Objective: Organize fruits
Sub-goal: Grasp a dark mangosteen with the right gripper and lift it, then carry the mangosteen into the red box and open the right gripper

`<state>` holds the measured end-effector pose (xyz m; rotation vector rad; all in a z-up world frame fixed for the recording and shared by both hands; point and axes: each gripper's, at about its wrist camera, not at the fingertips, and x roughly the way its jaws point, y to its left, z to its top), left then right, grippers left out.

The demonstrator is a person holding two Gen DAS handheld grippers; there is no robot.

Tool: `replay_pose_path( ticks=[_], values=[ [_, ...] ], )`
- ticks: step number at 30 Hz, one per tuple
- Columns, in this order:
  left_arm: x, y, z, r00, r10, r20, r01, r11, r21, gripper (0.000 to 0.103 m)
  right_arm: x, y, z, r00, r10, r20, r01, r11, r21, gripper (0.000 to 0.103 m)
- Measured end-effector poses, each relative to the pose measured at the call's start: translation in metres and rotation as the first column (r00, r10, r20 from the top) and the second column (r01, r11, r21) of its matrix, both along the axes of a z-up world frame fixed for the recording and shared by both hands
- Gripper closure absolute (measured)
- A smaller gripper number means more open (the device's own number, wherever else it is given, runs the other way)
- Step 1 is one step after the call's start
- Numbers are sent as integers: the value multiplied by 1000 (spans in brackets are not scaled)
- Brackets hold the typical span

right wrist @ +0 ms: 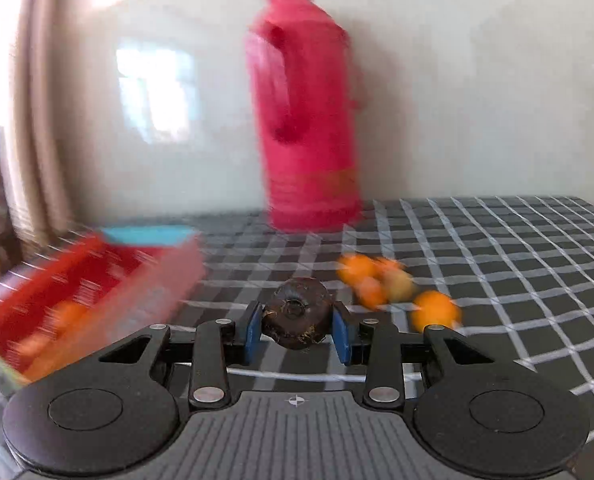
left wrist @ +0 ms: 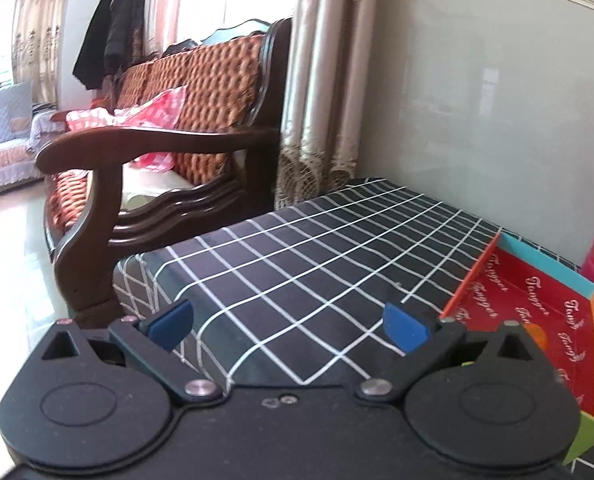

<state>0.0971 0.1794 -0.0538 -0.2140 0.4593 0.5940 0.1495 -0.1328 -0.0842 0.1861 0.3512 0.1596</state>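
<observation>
My right gripper [right wrist: 297, 330] is shut on a dark brown round fruit [right wrist: 297, 312], its blue pads pressed on both sides, held above the checked tablecloth [right wrist: 497, 264]. Several small orange fruits [right wrist: 393, 286] lie loose on the cloth just right of it. A red cardboard box [right wrist: 77, 292] with a blue edge sits at the left, with orange fruits inside; the view is blurred. In the left wrist view my left gripper [left wrist: 289, 324] stands open over the cloth [left wrist: 317, 248] with nothing between its fingers, and the same box [left wrist: 537, 320] lies at its right.
A tall pink-red thermos flask [right wrist: 309, 120] stands at the back against the wall. A wooden sofa [left wrist: 157, 152] with orange cushions stands left of the table, with a curtain [left wrist: 325, 100] behind the table corner.
</observation>
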Motion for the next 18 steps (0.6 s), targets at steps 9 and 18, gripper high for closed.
replay_pose_path(
  ticks=[9, 18],
  values=[
    [-9, 11, -1, 1000, 27, -4, -27, 1000, -1, 8, -13, 70, 22, 953, 286, 96, -283, 958, -43, 66],
    [-11, 13, -1, 1000, 23, -7, -22, 1000, 6, 8, 0, 110, 6, 935, 352, 39, -348, 934, -84, 66]
  ],
)
